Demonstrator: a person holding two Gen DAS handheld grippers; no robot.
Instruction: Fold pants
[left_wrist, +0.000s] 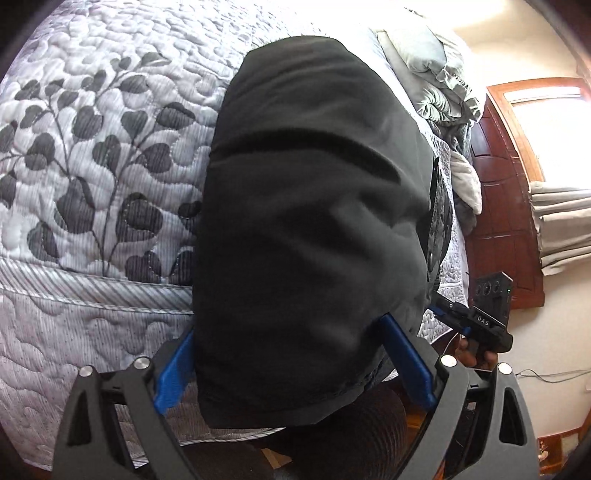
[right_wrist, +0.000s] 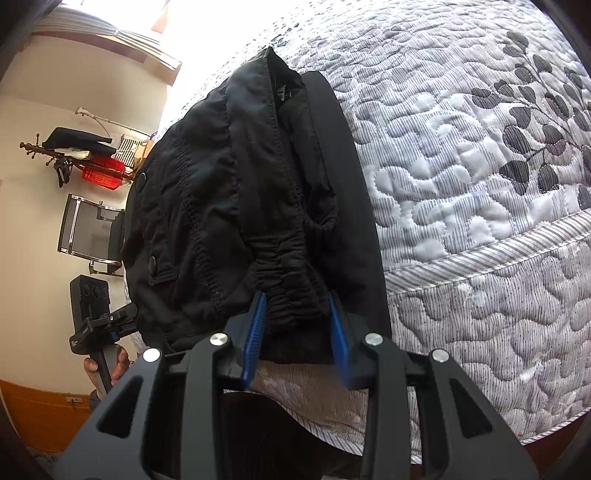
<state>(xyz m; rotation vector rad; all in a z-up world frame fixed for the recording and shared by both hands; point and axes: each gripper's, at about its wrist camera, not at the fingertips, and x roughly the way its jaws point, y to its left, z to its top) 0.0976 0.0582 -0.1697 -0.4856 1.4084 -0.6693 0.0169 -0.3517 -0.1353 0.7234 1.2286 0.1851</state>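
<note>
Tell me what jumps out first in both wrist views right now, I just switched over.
The black pants fill the middle of both views, lying bunched on the grey leaf-print quilt near the bed's edge. In the right wrist view the right gripper has its blue fingers pinched on the elastic waistband. In the left wrist view the left gripper's fingers straddle a plain dark fold.

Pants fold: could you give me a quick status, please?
Left gripper and right gripper both clamped on black pants. Pants over quilted bedspread. Nothing in the way.
</note>
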